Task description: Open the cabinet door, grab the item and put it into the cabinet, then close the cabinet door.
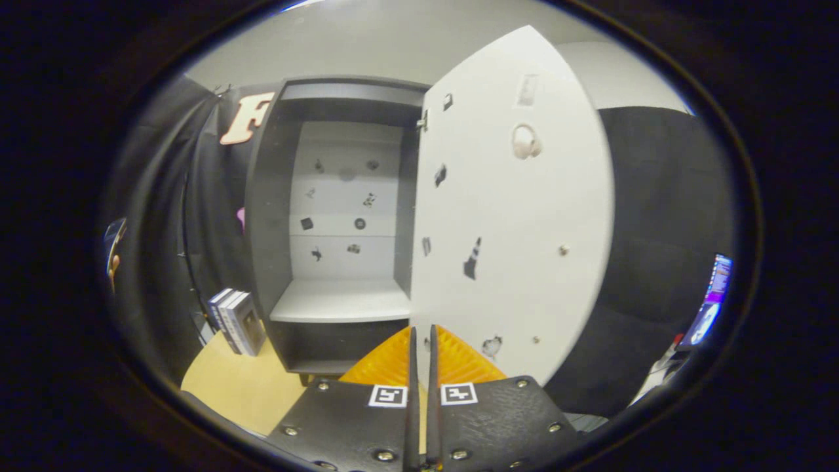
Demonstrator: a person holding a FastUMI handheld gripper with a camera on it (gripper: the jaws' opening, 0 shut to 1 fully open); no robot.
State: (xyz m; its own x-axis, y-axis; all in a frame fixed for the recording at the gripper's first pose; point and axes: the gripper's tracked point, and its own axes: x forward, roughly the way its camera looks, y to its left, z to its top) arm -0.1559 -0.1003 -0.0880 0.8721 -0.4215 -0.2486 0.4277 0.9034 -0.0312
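The dark grey cabinet (265, 216) stands ahead of me on the table. Its white door (524, 262) is swung wide open to the right, with stickers on its inner face. Inside are a white back panel with small stickers and a bare pale shelf (341, 305) at mid height. My gripper (423, 331) is shut on an orange ribbed item (388, 364), which spreads out to both sides of the two fingers. The fingertips point at the cabinet's lower front edge, just below the shelf. The item's near part is hidden behind the gripper body.
A few books (236, 321) stand upright left of the cabinet on the light wooden table (229, 387). Black cloth hangs behind and to both sides. A lit screen (711, 301) glows far right, beyond the open door.
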